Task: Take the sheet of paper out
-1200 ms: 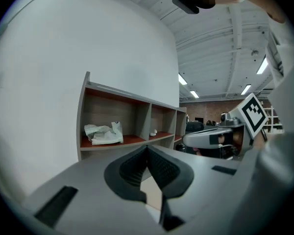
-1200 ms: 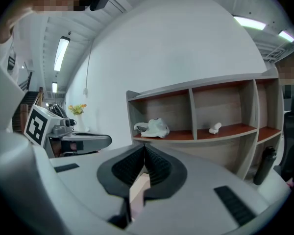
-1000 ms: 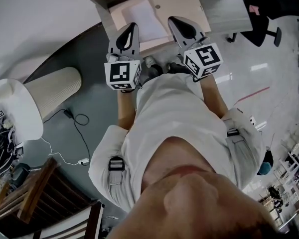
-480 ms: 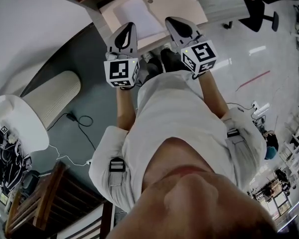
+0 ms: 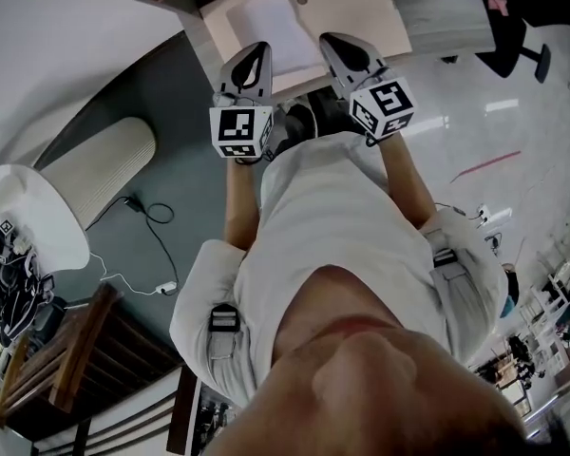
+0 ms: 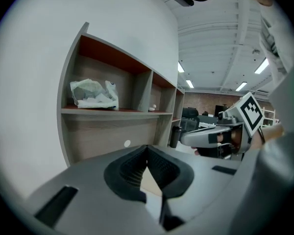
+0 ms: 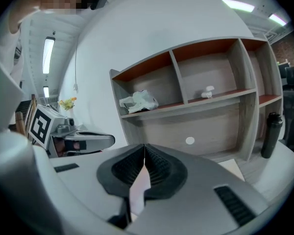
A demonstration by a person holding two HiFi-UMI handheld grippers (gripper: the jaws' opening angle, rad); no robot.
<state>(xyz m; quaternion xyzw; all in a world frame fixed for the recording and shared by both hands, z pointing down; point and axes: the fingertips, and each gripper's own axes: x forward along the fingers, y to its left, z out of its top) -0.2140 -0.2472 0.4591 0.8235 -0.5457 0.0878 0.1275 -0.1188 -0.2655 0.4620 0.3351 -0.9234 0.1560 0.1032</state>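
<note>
Both forearms are stretched forward from the white-shirted torso, roughly parallel, and the two tongs are carried side by side and near each other, pointing away from the body and slightly downward. The left gripper (image 5: 258, 49) is seen with its jaws pressed together at the tips and nothing between them. The right gripper (image 5: 329, 39) is likewise closed tip to tip and empty.

Just beyond the tips, the sheet of paper (image 5: 269, 25) is lying flat on a beige panel (image 5: 356, 8) of the desk (image 5: 437, 27). Its long axis runs away from the person, leaning a little to the left in the head view. Whether either tip touches it cannot be told.

Farther back, a shelf unit (image 7: 210, 116) is seen, with a crumpled plastic bag (image 6: 94, 93) on one shelf and a dark bottle (image 7: 267, 129) at its right end.
</note>
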